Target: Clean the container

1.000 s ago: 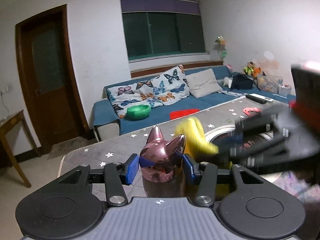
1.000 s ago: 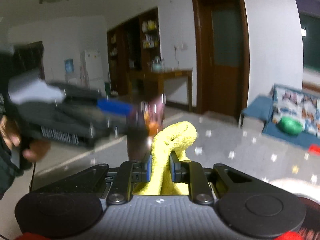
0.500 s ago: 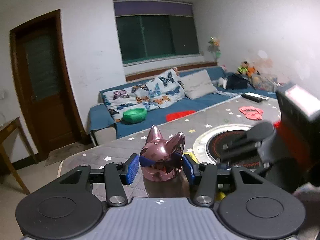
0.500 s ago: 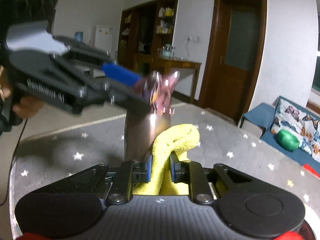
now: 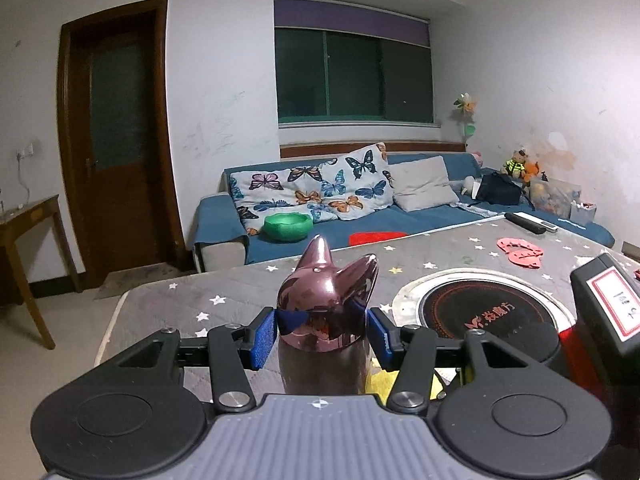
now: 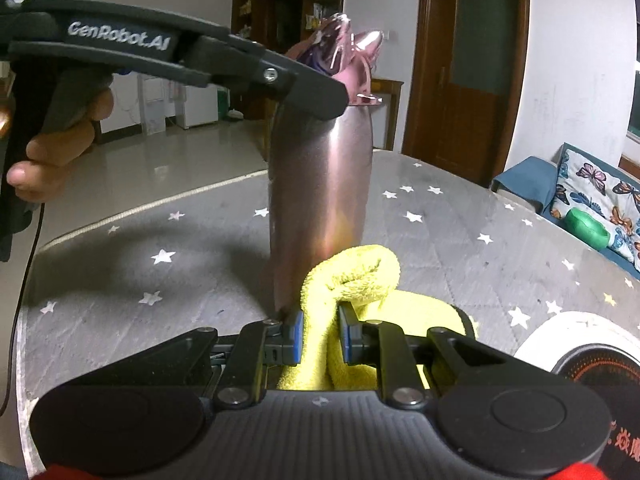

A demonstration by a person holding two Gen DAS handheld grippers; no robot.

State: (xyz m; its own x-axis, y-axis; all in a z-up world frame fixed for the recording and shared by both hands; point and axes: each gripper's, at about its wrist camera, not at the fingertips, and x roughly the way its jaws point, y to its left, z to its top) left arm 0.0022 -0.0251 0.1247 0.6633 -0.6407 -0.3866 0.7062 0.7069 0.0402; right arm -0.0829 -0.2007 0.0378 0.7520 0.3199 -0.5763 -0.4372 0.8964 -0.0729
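Note:
A tall pink metal bottle [image 6: 320,184] with a cat-ear lid [image 5: 328,304] stands upright on the grey star-patterned table [image 6: 120,312]. My left gripper [image 5: 322,334] is shut on the bottle just under its lid; it also shows in the right wrist view [image 6: 316,92]. My right gripper [image 6: 319,338] is shut on a folded yellow cloth [image 6: 360,276], which presses against the lower side of the bottle. A bit of the cloth [image 5: 378,380] shows below the bottle in the left wrist view, where the right gripper's body [image 5: 600,320] stands at the right.
A round induction cooktop [image 5: 484,312] is set in the table to the right of the bottle. Pink items [image 5: 520,248] and a remote [image 5: 528,222] lie at the far edge. A blue sofa [image 5: 420,216] with a green bowl [image 5: 288,226] stands behind.
My right gripper has brought the yellow cloth down from beside the lid to the bottle's lower side. My left gripper keeps hold of the bottle.

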